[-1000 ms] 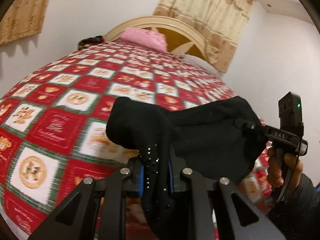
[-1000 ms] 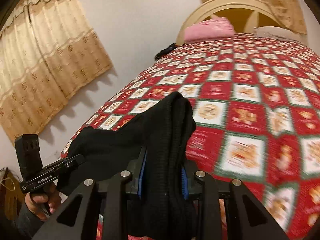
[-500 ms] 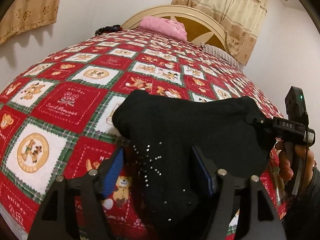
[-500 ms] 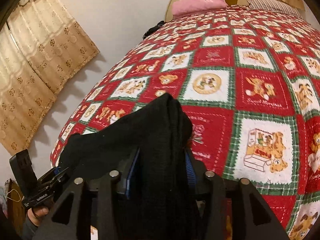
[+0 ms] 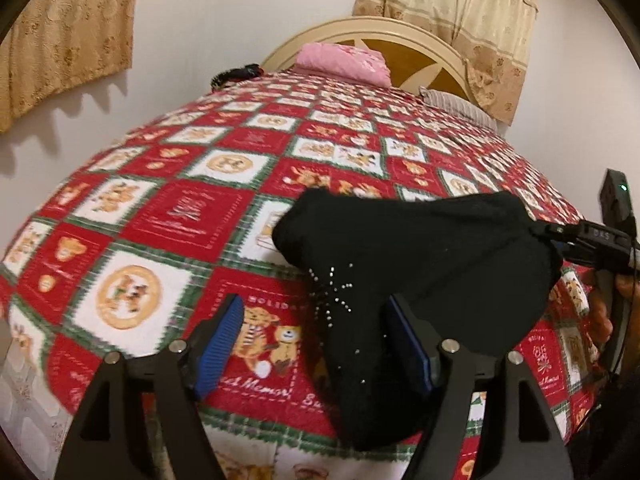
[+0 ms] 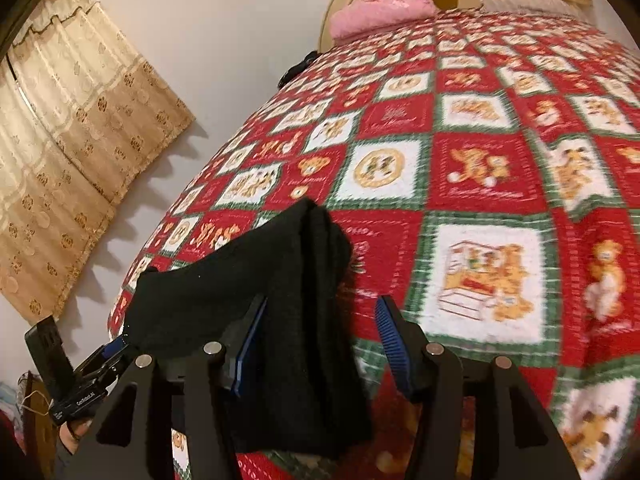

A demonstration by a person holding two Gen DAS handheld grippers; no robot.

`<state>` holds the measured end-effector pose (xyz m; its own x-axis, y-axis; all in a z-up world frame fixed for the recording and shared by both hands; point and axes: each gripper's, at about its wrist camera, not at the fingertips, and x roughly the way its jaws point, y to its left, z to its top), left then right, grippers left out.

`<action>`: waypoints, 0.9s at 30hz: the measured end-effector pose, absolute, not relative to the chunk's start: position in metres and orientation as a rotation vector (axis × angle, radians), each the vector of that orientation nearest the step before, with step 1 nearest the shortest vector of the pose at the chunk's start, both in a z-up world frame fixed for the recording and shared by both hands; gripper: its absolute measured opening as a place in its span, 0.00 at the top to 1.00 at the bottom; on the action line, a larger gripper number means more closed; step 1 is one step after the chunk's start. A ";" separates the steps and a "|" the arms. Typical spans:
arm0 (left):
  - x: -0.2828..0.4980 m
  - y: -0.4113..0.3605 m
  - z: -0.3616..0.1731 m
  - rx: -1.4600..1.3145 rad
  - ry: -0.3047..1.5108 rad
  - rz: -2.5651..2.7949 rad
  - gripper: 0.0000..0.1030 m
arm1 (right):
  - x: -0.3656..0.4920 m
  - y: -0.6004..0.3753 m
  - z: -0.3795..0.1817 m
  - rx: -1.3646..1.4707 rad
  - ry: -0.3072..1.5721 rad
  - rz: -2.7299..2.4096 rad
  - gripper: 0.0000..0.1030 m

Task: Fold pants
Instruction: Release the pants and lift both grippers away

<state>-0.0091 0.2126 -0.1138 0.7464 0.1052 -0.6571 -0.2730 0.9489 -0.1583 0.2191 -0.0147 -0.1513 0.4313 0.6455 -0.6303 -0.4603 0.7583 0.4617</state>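
The black pants [image 5: 420,264] lie bunched on the near edge of the bed [image 5: 168,216]. Both the left tongs [image 5: 316,336] and the right tongs [image 6: 320,344] are spread wide, nothing gripped. The tongs should be drawn back level so the fold is not dragged off.

Quilt [image 5: 256,384] near edge: "Memor…", partly legible
Left gripper [image 6: 86,398] body: "GenRobot.AI"
Right gripper [image 5: 600,236] body: "DAS"
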 end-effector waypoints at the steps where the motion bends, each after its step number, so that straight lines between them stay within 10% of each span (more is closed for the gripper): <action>1: -0.012 0.212 -0.110 -0.254 0.690 0.211 0.27 | 0.216 -0.020 -0.147 0.232 0.875 0.675 0.45; 27: -0.052 0.165 -0.034 -0.208 0.493 0.179 0.15 | 0.063 -0.059 -0.040 0.124 0.578 0.562 0.41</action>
